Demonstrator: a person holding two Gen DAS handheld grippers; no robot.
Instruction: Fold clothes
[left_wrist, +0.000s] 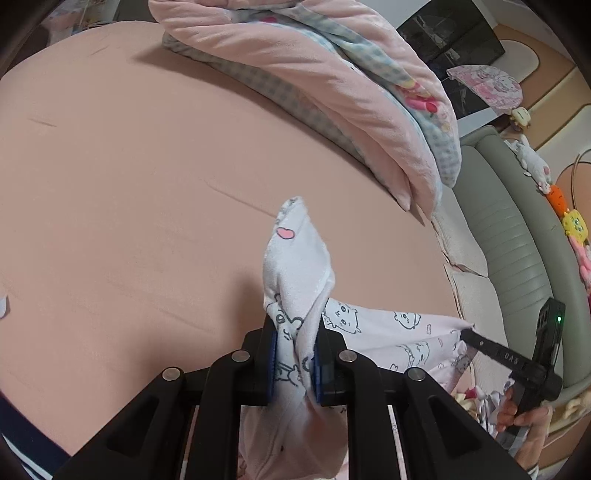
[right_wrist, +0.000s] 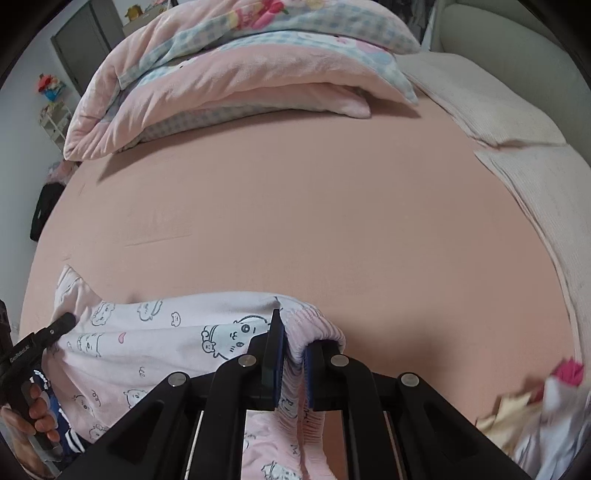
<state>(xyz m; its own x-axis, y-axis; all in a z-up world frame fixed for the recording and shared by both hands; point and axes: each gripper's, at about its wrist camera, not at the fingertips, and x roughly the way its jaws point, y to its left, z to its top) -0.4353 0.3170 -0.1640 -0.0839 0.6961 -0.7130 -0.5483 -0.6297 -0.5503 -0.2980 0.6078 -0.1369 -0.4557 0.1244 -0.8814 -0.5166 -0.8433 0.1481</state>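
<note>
Pyjama trousers (right_wrist: 155, 343) hang clamped between both hand-held grippers above bed (right_wrist: 295, 221).

The pajama pants (right_wrist: 155, 332) hang over the near edge of the bed (right_wrist: 314, 221), stretched between the left gripper (left_wrist: 295, 362) and right gripper (right_wrist: 293, 354). A folded quilt (right_wrist: 229, 85) lies at the bed's far side.
</note>
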